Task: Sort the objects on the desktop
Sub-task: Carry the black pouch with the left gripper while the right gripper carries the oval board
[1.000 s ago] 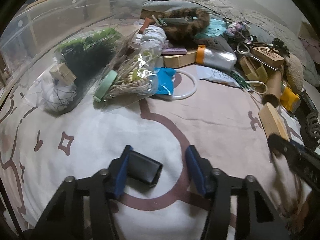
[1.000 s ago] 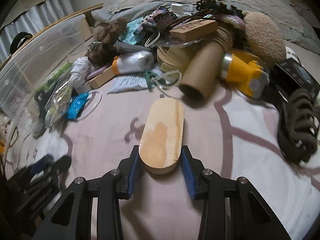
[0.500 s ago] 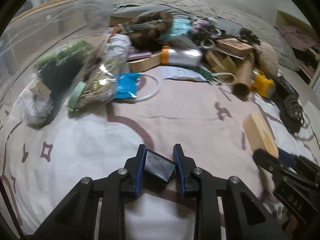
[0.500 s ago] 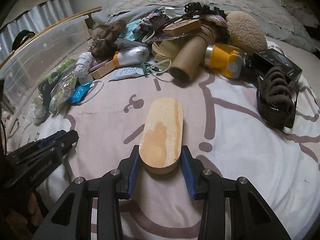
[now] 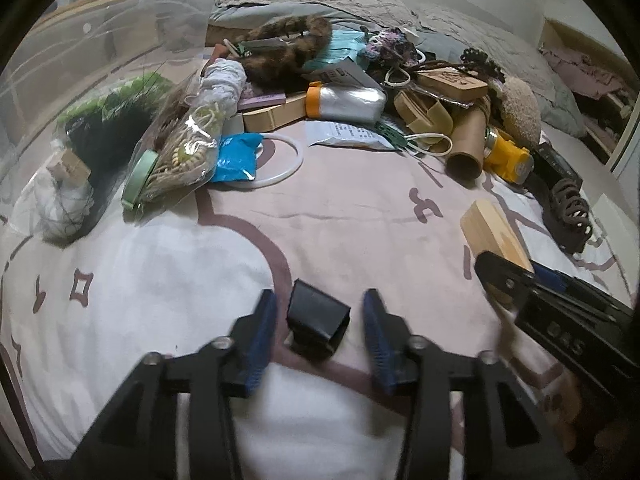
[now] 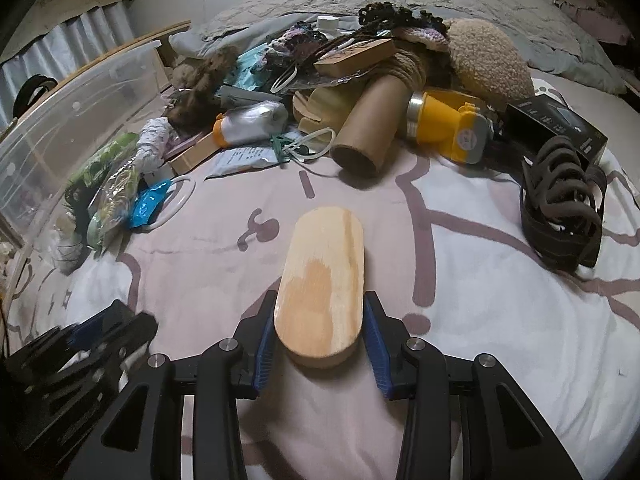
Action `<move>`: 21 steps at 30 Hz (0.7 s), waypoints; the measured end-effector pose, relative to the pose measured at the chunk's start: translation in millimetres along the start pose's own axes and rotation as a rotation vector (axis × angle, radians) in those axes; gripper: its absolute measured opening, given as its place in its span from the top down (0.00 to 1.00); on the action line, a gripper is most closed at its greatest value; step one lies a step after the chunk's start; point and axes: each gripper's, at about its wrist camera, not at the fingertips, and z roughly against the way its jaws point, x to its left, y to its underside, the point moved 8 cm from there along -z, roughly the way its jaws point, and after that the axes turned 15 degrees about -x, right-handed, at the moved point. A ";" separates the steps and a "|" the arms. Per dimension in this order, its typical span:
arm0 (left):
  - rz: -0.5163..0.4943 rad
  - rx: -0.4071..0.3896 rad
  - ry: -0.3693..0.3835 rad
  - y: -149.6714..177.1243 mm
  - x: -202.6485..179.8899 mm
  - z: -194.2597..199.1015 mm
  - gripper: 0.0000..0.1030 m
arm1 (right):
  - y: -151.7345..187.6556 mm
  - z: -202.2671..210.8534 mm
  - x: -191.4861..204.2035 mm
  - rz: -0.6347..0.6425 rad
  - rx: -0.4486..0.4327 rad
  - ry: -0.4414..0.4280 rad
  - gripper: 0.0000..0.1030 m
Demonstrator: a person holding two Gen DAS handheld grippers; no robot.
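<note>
Spread across a bed, a pink-and-white patterned blanket [image 5: 168, 280] is serving as the sorting surface, and most of the work is clearly waiting: a dense heap of clutter is lying along the far side, including a cardboard tube [image 6: 366, 128], a yellow flashlight [image 6: 444, 126], a fuzzy beige item [image 6: 486, 60], a silver pouch with an orange cap [image 5: 346, 98], a white ring [image 5: 280, 160] and several plastic bags of small things [image 5: 184, 152]. At the left edge a clear storage bin [image 6: 76, 108] is standing, and whether anything sorted is lying inside it is hard to tell through its wall. The left gripper [image 5: 319, 330] is opening, its blue pads standing apart from a small black clip-like object [image 5: 318, 320] that is resting on the blanket between them, untouched by either pad. The right gripper [image 6: 319, 340] is clenching the near end of a rounded wooden block [image 6: 324, 276], both pads pressing on its sides while the block is jutting forward just above the blanket. Judging from this, the sorting is barely under way: one piece is being set down in the cleared foreground, one is being carried, and the whole pile beyond is waiting to be picked through.
</note>
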 end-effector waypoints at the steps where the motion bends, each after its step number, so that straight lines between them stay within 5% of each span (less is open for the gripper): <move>1: 0.016 0.001 0.010 0.2 1.2 1.9 0.47 | -0.3 -0.8 0.5 0.009 -0.002 0.004 0.60; 7: 0.053 0.009 0.038 0.4 2.2 5.2 0.45 | -6.9 -10.8 -3.2 0.029 -0.029 0.033 0.47; 12: 0.050 0.003 0.065 0.3 -2.1 9.3 0.47 | -8.8 -20.1 -9.4 0.014 -0.037 0.030 0.46; 15: 0.034 -0.007 0.069 -0.3 -4.4 11.5 0.55 | -9.7 -16.9 -10.0 0.010 -0.049 0.022 0.47; 18: 0.029 0.003 0.063 1.1 -4.3 9.4 0.62 | -10.3 -12.5 -9.7 -0.002 -0.050 0.012 0.62; 21: 0.032 0.013 0.057 2.4 -2.9 7.4 0.67 | -11.5 -7.0 -10.5 -0.016 -0.053 0.010 0.62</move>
